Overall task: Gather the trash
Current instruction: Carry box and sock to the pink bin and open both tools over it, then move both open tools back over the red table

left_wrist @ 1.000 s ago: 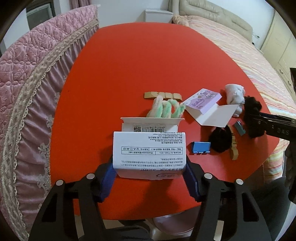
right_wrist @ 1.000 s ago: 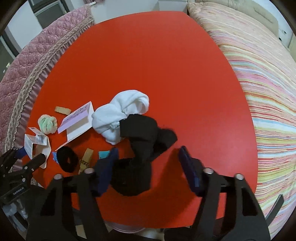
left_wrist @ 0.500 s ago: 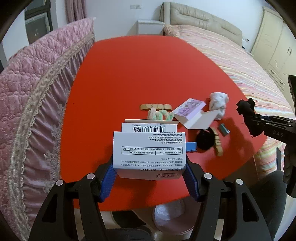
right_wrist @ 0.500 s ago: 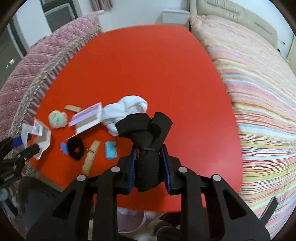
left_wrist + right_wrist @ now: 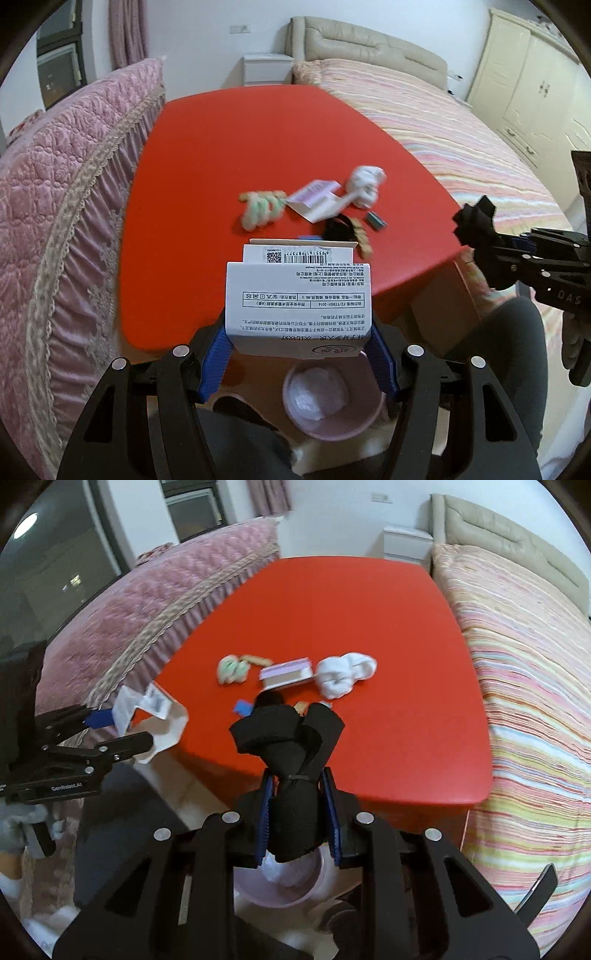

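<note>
Both wrist views overlook the red table (image 5: 229, 147) from above.

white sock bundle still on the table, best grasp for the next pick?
Take the white sock bundle across its narrower middle, coming from above. It lies low and lumpy on the red table, long side running left-right, with bare table behind it and on its right; the card sits close on its left.

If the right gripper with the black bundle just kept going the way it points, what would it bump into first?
Probably the near edge of the red table. The right gripper, shut on the black bundle, points across it toward the black ring and white cloth. Depth is unclear, so it might pass above the tabletop.
</note>
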A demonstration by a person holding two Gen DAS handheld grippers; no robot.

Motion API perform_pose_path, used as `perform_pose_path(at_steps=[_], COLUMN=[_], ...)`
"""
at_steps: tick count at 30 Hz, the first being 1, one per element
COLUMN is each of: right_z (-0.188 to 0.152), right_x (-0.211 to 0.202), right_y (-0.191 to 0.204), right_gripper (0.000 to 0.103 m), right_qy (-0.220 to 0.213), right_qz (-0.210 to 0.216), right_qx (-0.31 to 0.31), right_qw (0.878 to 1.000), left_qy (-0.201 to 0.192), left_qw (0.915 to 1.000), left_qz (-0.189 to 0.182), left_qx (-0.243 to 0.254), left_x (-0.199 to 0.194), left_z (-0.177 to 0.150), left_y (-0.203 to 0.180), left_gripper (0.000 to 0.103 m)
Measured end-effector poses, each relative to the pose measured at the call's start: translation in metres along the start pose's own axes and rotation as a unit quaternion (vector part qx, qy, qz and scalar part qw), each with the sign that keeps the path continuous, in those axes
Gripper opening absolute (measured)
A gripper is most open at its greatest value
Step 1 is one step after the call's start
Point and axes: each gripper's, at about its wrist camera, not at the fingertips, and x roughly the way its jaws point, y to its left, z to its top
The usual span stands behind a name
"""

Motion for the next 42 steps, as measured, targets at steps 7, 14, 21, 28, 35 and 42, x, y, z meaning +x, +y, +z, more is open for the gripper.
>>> perform_pose_path(at_steps=[7, 14, 21, 28, 35, 42], right_z=[-0.034, -0.051, -0.053, -0.054, -0.054, -0.052], right_x=[0.003, 0.006, 0.003, 0.006, 0.005, 0.006], right_y=[0.013, 0.023, 0.028, 0.031, 0.025, 0.014], right_gripper=[0.025, 0.025, 0.025, 0.025, 0.086, 0.097], right_qy=[0.026, 0.041, 0.044, 0.049, 0.039, 0.034], right_qz=[0.018, 0.044, 0.055, 0.065, 0.058, 0.04], right_qx=[-0.001, 0.0, -0.001, -0.001, 0.013, 0.028], right_qw=[0.999, 0.998, 0.998, 0.997, 0.997, 0.998], left_qy=[0.022, 0.035, 0.038, 0.04, 0.03, 0.027], left_qw=[0.9995, 0.9987, 0.9984, 0.9981, 0.9983, 0.9991], left_qz=[-0.021, -0.033, -0.039, -0.045, -0.049, -0.03], left_qx=[0.008, 0.013, 0.016, 0.016, 0.004, -0.013], left_x=[-0.004, -0.003, -0.003, -0.002, -0.004, -0.004], left_z=[-0.034, -0.047, -0.05, -0.05, -0.049, -0.048], left_y=[-0.017, -0.022, -0.024, -0.025, -0.022, -0.012], left_gripper=[0.063, 0.063, 0.063, 0.063, 0.09, 0.095])
